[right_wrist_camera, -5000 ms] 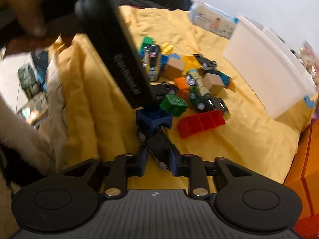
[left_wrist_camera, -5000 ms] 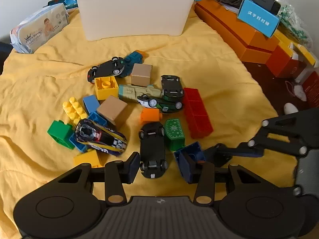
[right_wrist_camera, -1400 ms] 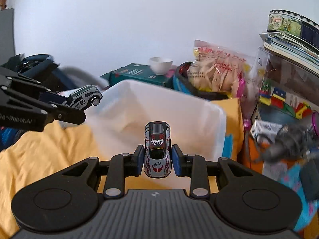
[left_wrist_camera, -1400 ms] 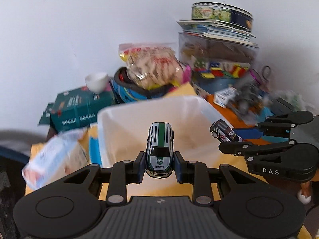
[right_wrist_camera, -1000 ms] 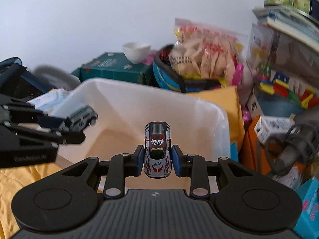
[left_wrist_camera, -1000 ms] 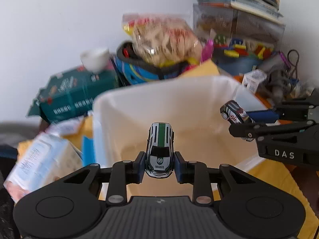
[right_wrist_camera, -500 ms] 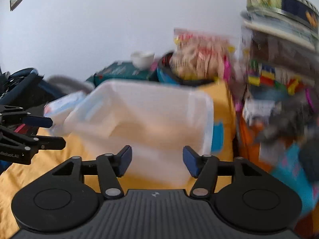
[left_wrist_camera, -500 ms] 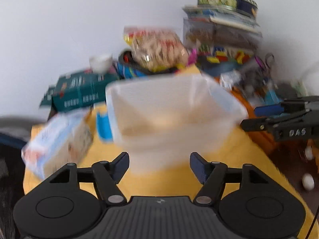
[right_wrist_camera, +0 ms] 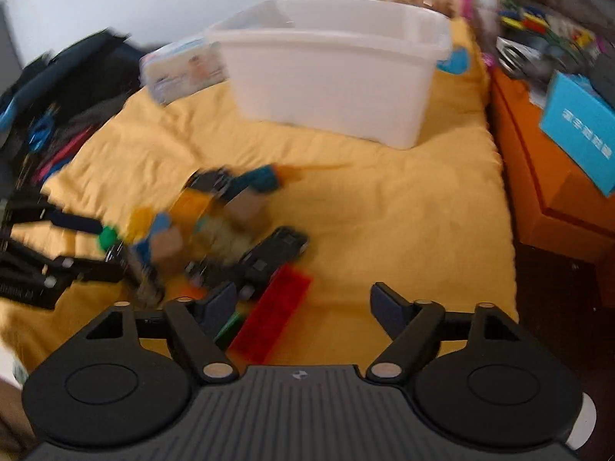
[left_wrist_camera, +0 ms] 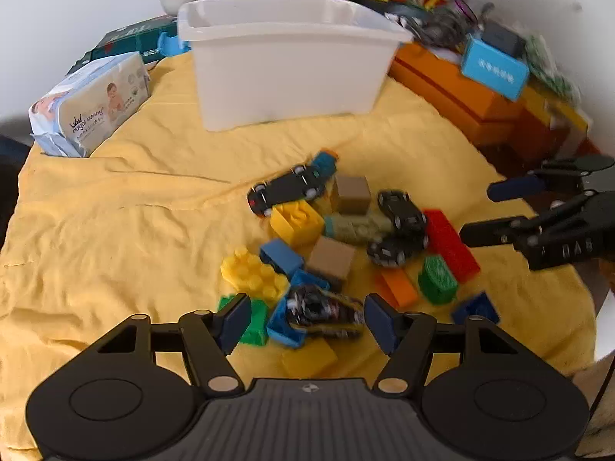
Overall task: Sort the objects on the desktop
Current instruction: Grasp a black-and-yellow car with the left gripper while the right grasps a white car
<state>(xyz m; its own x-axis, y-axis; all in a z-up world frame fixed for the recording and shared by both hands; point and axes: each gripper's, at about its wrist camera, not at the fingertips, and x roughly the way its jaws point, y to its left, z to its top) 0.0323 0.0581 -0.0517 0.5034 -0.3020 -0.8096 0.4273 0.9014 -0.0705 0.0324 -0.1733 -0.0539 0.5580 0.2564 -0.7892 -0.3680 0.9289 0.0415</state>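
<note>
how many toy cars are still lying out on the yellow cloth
4: one black, upturned, at the pile's far edge; two dark ones beside the red brick; one patterned between the left gripper's fingers. Others may be hidden.

My right claw (right_wrist_camera: 301,305) is opening, nothing gripped, over the red block (right_wrist_camera: 275,317) on the yellow cloth (right_wrist_camera: 384,207). The white bin (right_wrist_camera: 330,69) stands beyond the blurred toy pile (right_wrist_camera: 215,223).

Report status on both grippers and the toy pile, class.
Left gripper closing slightly, right gripper opening, neither holding anything. Toy pile on yellow cloth, white bin behind. Nothing blocking.
</note>
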